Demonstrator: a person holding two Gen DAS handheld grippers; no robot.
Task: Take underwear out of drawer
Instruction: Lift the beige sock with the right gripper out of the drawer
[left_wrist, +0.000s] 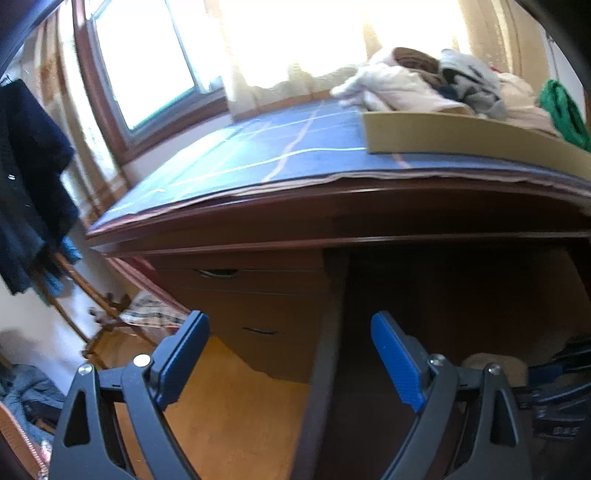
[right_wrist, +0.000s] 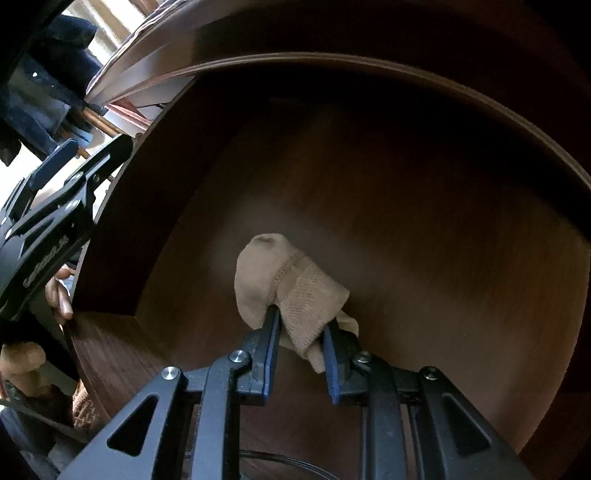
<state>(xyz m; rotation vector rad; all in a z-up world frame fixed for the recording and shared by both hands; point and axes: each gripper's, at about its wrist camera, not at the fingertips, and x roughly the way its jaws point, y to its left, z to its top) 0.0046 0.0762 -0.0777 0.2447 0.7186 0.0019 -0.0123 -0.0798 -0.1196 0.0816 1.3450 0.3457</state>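
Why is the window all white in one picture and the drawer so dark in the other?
Left wrist view: sunlight through the window washes it out to white, and the desk edge bends from the fisheye lens. Right wrist view: the drawer sits in shadow and looks smeared, while the beige underwear catches some light.

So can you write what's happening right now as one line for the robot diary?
step: lifting out | right gripper: shut on beige underwear | place: inside brown drawer | left gripper: open, empty
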